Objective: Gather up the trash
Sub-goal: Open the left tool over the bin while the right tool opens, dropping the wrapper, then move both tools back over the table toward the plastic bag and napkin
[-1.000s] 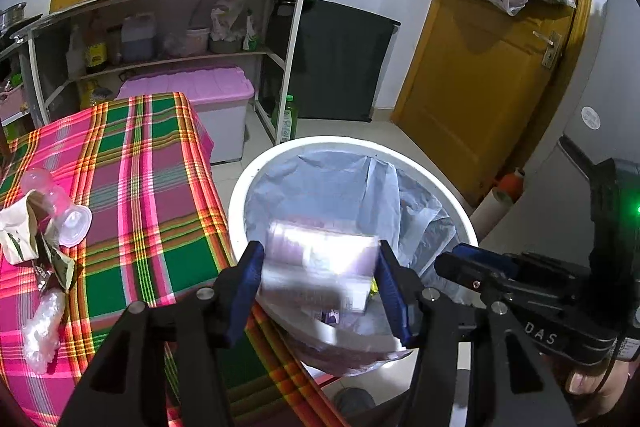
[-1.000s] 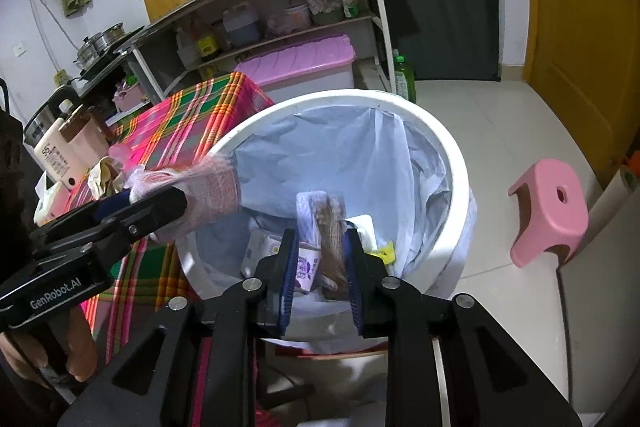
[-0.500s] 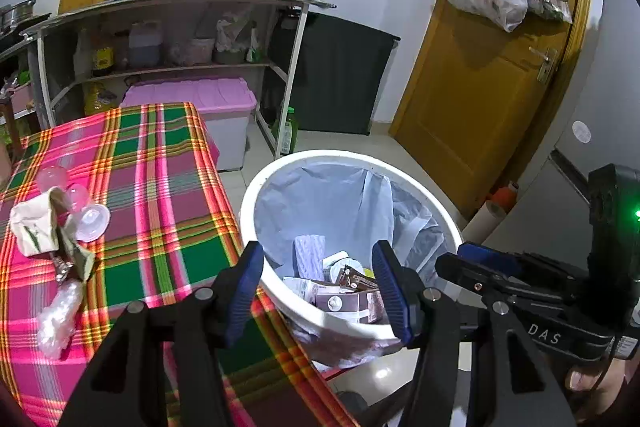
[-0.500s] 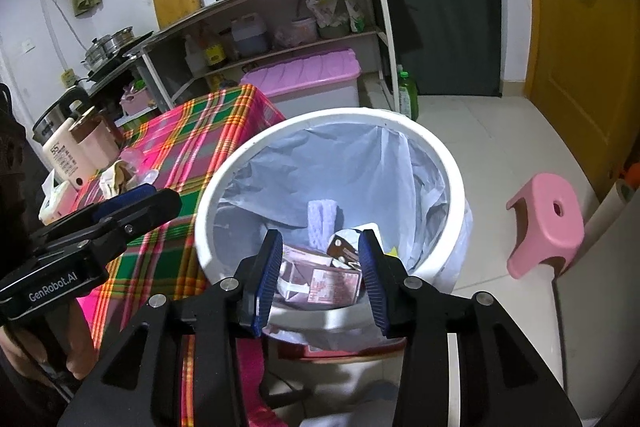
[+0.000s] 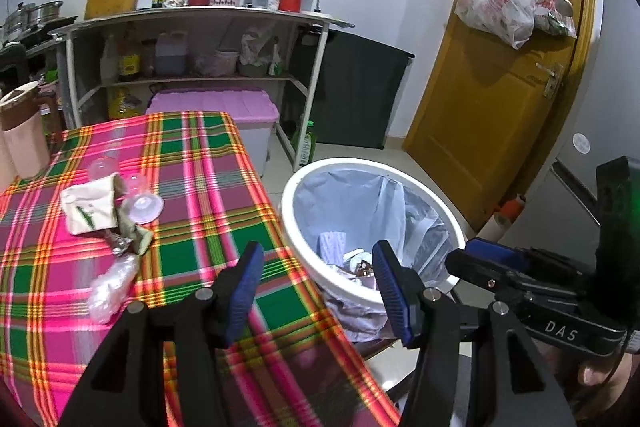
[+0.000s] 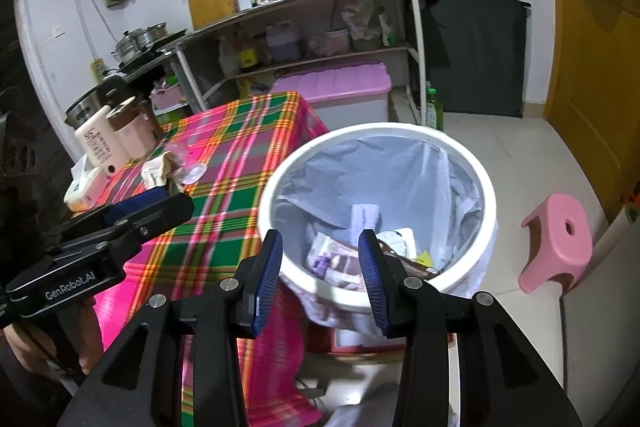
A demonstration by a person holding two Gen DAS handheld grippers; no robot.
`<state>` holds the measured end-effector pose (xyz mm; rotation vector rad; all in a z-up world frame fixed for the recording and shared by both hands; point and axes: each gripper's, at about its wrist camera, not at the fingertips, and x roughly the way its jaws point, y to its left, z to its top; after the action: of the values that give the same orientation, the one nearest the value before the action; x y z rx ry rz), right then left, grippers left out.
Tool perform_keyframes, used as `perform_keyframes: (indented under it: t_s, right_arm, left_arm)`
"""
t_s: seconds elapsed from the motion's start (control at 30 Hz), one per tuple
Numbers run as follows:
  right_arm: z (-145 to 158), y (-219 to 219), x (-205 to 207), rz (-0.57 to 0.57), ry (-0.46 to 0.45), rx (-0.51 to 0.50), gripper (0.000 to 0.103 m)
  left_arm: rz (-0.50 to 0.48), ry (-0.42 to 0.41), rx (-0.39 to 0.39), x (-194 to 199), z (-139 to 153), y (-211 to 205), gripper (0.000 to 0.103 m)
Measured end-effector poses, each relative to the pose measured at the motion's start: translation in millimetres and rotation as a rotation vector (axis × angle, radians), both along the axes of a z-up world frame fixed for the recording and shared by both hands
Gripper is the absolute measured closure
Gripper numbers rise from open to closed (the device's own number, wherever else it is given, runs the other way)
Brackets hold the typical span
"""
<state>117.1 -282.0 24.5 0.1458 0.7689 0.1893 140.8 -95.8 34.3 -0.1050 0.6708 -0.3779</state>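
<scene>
progress: partway | bin (image 6: 490,195) off the counter's (image 5: 192,251) right edge holds wrappers | left claw (image 5: 316,287) and right claw (image 6: 320,275) both apart, empty | left: cluster of trash (image 5: 108,215) near counter's left side

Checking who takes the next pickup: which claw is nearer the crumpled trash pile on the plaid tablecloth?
Left. The left claw hangs over the table edge, just right of the trash pile. The right claw sits over the bin, with the left claw between it and the pile.
</scene>
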Motion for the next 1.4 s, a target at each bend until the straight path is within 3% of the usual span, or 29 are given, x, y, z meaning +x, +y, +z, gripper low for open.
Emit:
perform_keyframes:
  t_s: [0.5,0.83,1.4]
  right_arm:
    - [1,38,-15,0.101,-0.011,0.013,0.062]
    - [-6,58,-18,0.164,0.004,0.03,0.062]
    - [-13,81,1,0.218,0.023,0.033,0.062]
  left_arm:
    - [0.08,-0.016,0.023,-32,-3,36,0.045]
    - [0.158,0.02,0.028,-45,-19,70,0.045]
    - [0.267,0.035,0.048,-28,-31,117,0.045]
